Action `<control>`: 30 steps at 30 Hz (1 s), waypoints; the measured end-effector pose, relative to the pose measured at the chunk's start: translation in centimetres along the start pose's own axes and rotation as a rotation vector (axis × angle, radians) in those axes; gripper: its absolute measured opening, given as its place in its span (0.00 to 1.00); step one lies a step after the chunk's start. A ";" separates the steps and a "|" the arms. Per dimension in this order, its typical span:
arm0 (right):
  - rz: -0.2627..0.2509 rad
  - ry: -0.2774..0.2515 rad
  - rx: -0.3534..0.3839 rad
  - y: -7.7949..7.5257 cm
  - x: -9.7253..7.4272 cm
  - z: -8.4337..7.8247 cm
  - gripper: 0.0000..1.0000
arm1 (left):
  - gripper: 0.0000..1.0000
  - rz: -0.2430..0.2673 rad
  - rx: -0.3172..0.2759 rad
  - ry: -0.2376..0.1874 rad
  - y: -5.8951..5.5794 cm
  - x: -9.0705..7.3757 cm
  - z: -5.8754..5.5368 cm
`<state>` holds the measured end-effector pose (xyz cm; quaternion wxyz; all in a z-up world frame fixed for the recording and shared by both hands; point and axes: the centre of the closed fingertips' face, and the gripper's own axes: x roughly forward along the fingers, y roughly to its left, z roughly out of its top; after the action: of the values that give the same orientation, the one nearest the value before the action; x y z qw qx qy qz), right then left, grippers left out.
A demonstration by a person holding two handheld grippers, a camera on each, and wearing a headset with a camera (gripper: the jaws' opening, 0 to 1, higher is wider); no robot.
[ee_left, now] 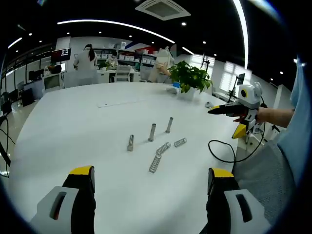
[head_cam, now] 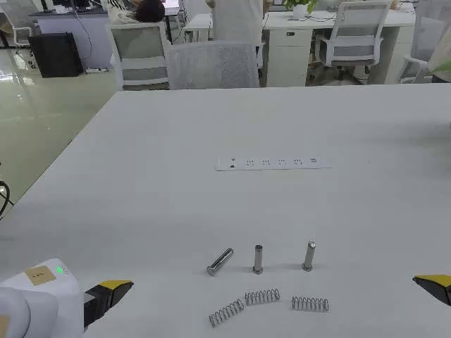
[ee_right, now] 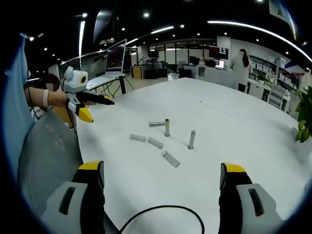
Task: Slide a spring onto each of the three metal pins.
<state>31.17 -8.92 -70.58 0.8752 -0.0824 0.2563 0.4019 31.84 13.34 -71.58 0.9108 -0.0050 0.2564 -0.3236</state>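
Steel pins (head_cam: pixel 258 259) number three, one toppled; springs (head_cam: pixel 262 296) number three.

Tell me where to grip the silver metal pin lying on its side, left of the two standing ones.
Probably across the mid-shaft of the lying silver pin, coming down from above, jaws square to its length: it lies flat and diagonal on the white table, wider head nearest the camera.

Silver pins (head_cam: pixel 258 258), silver springs (head_cam: pixel 262 296), white table (head_cam: pixel 176 183).
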 end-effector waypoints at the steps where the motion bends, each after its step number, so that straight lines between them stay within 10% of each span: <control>1: 0.000 0.003 -0.003 0.0 0.0 0.0 0.98 | 0.94 0.002 0.001 0.001 0.0 0.0 0.0; 30: 0.008 0.009 -0.011 0.1 0.2 0.4 0.98 | 0.94 0.000 -0.001 -0.005 0.4 -0.1 0.4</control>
<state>31.39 -8.60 -70.39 0.8720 -0.0879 0.2582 0.4065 32.20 13.65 -71.26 0.9114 -0.0059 0.2544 -0.3233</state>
